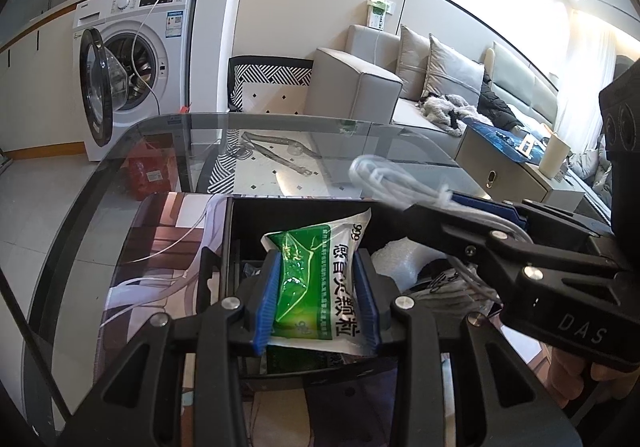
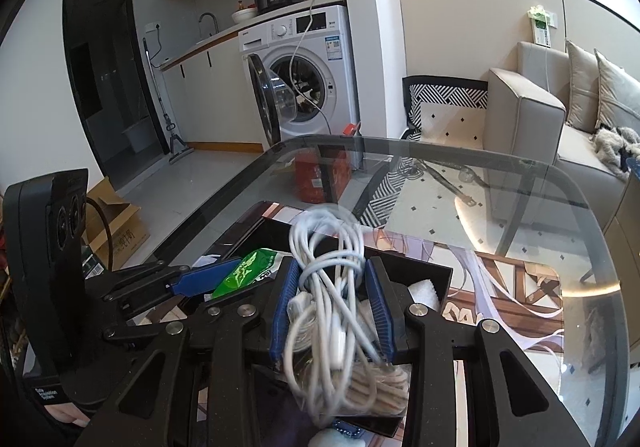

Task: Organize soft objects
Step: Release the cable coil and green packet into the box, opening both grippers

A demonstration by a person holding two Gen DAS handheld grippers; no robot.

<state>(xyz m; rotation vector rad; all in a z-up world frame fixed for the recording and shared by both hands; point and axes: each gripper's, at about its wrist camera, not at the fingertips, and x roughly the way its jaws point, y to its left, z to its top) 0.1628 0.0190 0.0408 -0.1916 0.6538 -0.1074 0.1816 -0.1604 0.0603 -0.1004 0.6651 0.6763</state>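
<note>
My left gripper [image 1: 316, 299] is shut on a green and white medicine pouch [image 1: 320, 271], held over the black storage box [image 1: 296, 207]. My right gripper [image 2: 332, 307] is shut on a coiled white cable bundle [image 2: 332, 271], also above the box [image 2: 432, 271]. In the left wrist view the right gripper [image 1: 460, 199] comes in from the right with the cable [image 1: 380, 175] sticking out past its tips. In the right wrist view the left gripper [image 2: 200, 281] shows at the left with the pouch [image 2: 244, 271]. White foam [image 2: 420, 293] and other soft items lie in the box.
The box sits on a printed mat [image 1: 168, 247] on a glass table [image 2: 480, 167]. Beyond the table stand a washing machine [image 2: 304, 63] with its door open, a red container [image 2: 320, 175] on the floor and a grey sofa [image 1: 400, 79]. A cardboard box [image 2: 120, 223] lies at the left.
</note>
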